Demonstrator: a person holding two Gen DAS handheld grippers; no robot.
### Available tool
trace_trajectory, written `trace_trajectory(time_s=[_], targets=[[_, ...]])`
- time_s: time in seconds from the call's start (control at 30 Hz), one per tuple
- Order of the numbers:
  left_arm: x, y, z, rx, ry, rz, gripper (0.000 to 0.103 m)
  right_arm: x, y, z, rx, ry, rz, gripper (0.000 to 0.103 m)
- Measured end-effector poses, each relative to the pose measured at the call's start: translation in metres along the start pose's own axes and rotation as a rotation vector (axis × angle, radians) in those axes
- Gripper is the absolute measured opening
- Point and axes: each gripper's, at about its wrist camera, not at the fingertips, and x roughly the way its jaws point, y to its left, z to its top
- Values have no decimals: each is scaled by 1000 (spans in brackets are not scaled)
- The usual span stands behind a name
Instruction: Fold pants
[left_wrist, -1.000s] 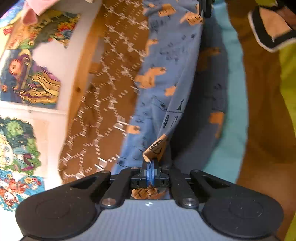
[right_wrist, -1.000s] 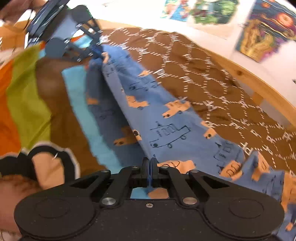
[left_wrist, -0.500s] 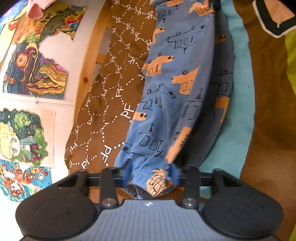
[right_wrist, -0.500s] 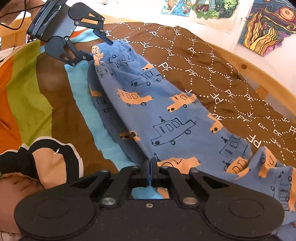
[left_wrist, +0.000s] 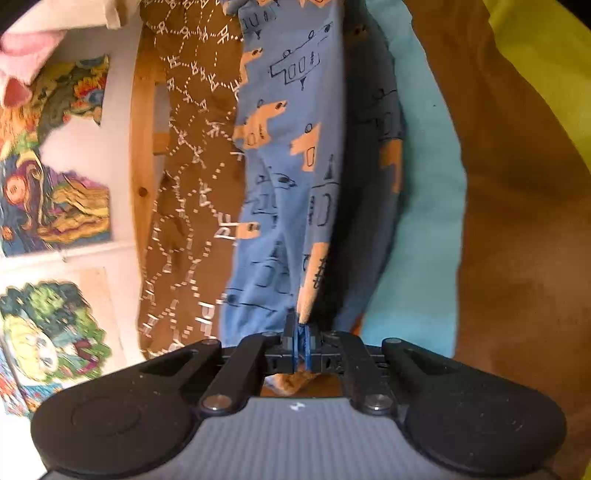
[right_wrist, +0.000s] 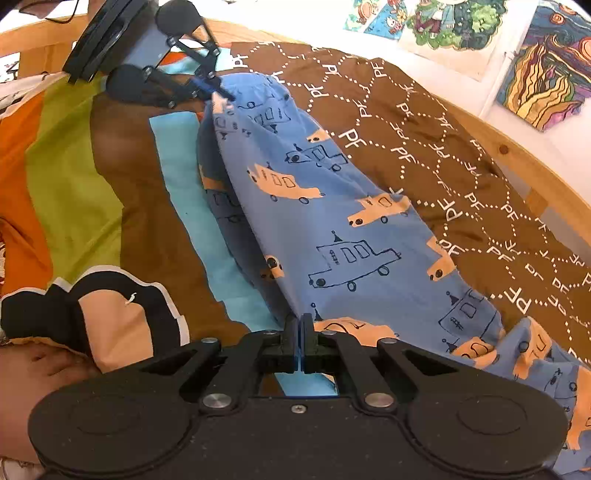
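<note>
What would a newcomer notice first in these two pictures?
First, the blue pants printed with orange and outlined cars, stretched across the brown patterned bedcover. The right gripper is shut on their near edge, and the left gripper pinches the far end. Colourful drawings hang on the white wall behind.

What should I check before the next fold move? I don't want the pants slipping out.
1. Left gripper pinching pants: ok, blue fabric between the shut pads.
2. Right gripper pinching pants: ok, shut on the fabric edge.
3. Pants taut between the grippers: ok, a straight raised edge.
4. Lower layer flat on the blanket: cannot tell, it lies in shadow.
5. Far leg smooth: not ok, bunched beside the right gripper.
</note>
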Motion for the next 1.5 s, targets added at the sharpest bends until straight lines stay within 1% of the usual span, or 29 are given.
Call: trace_trajectory(time_s=[0.03, 0.1, 0.13, 0.17, 0.2, 0.23, 0.27, 0.3, 0.33, 0.37, 0.4, 0.43, 0.5, 0.53, 0.6, 0.67, 0.73, 0.83, 0.93, 1.0, 1.03, 1.07, 1.1, 1.17, 1.23, 1.33, 1.37, 1.47, 1.5], targets=[[-1, 0, 0, -22, -2, -19, 8, 1, -1, 0, 10, 1, -1, 0], [-4, 5, 0, -66, 0, -49, 22, 3, -2, -1, 25, 4, -8, 2], [-6, 9, 0, -91, -1, -56, 44, 4, -3, -1, 24, 5, -8, 2], [-8, 15, 0, -137, 0, -49, 64, 3, -3, -1, 20, 5, -6, 9], [-10, 21, -1, -190, 4, -46, 73, 3, -3, -1, 16, 8, -9, 17], [-13, 30, -2, -259, 9, -62, 87, 0, -5, 0, 13, 11, -13, 22], [-17, 39, -5, -344, 11, -98, 94, -4, -7, 0, 17, 12, -17, 34], [-20, 47, -6, -420, 10, -130, 96, -9, -11, -1, 30, 15, -22, 49], [-23, 54, -6, -495, 9, -159, 97, -14, -16, -2, 49, 19, -25, 57], [-26, 61, -5, -574, 3, -184, 99, -21, -23, -4, 73, 28, -25, 71], [-27, 68, -3, -643, -10, -198, 101, -27, -29, -6, 94, 36, -32, 78], [-27, 74, 1, -716, -26, -209, 103, -34, -36, -9, 123, 45, -60, 79], [-26, 87, 15, -867, -77, -256, 103, -48, -50, -17, 203, 69, -138, 88], [-24, 91, 24, -928, -107, -282, 103, -54, -57, -21, 247, 76, -177, 90], [-18, 98, 50, -1030, -174, -332, 103, -72, -75, -33, 370, 75, -261, 98], [-12, 100, 83, -1085, -242, -381, 103, -92, -93, -50, 531, 39, -331, 102], [-10, 101, 114, -1099, -289, -405, 103, -108, -113, -69, 690, 3, -369, 102], [-15, 98, 167, -1025, -333, -372, 102, -122, -139, -95, 866, -70, -390, 102], [-26, 90, 208, -871, -367, -332, 88, -127, -157, -114, 960, -149, -378, 99], [-28, 86, 225, -806, -385, -337, 83, -127, -169, -125, 1017, -204, -378, 91], [-30, 84, 230, -784, -393, -350, 78, -126, -175, -128, 1035, -225, -391, 87], [-31, 82, 234, -768, -395, -365, 69, -124, -180, -130, 1047, -240, -413, 78], [-30, 79, 236, -750, -393, -384, 64, -121, -185, -132, 1052, -249, -435, 69], [-30, 73, 241, -720, -384, -422, 53, -115, -192, -135, 1053, -251, -462, 61], [-27, 69, 243, -698, -387, -445, 46, -108, -196, -136, 1056, -246, -473, 61], [-25, 63, 248, -658, -374, -452, 36, -101, -199, -138, 1057, -226, -481, 59], [-23, 64, 249, -655, -368, -455, 31, -99, -200, -139, 1060, -224, -482, 59], [-20, 69, 250, -669, -347, -490, 15, -96, -205, -141, 1076, -250, -490, 58], [-19, 71, 250, -678, -341, -499, 13, -96, -207, -142, 1082, -267, -490, 58]])
